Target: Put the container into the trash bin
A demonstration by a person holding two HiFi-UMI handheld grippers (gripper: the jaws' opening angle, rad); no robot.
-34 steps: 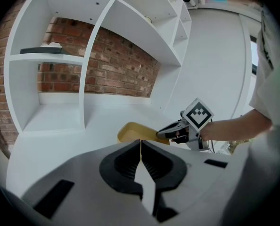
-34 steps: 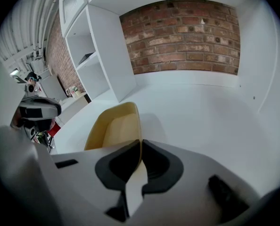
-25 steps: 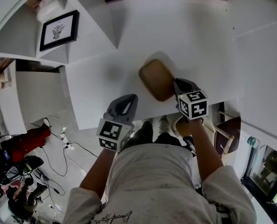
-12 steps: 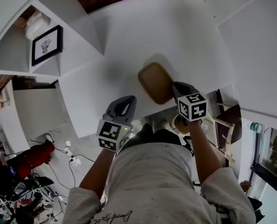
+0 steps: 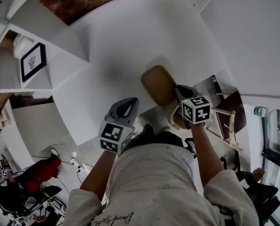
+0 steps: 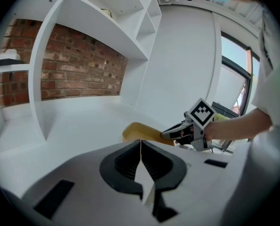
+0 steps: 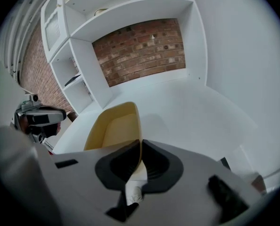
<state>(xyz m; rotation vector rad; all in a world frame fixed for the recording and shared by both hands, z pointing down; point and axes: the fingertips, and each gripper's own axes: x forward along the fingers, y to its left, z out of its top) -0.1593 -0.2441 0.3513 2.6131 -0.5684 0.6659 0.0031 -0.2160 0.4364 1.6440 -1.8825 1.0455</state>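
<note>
Left gripper (image 5: 127, 102): fingers (image 6: 123, 161) clenched together, nothing between; hovered at 7 o'clock of container (image 5: 159, 84). Container: tan, held tilted over near edge of white worktop (image 5: 130, 41). Right gripper (image 5: 178, 89): fingers (image 7: 156, 166) clamped on container rim, at its 4 o'clock.

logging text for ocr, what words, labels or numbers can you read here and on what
No text reads clearly.
On the shirt: a cursive print, too blurred to read.
On the framed picture: a drawing only, too small to show any words.
On the left marker cube and the right marker cube: black and white square patterns, no letters.
On the container: no print visible.
</note>
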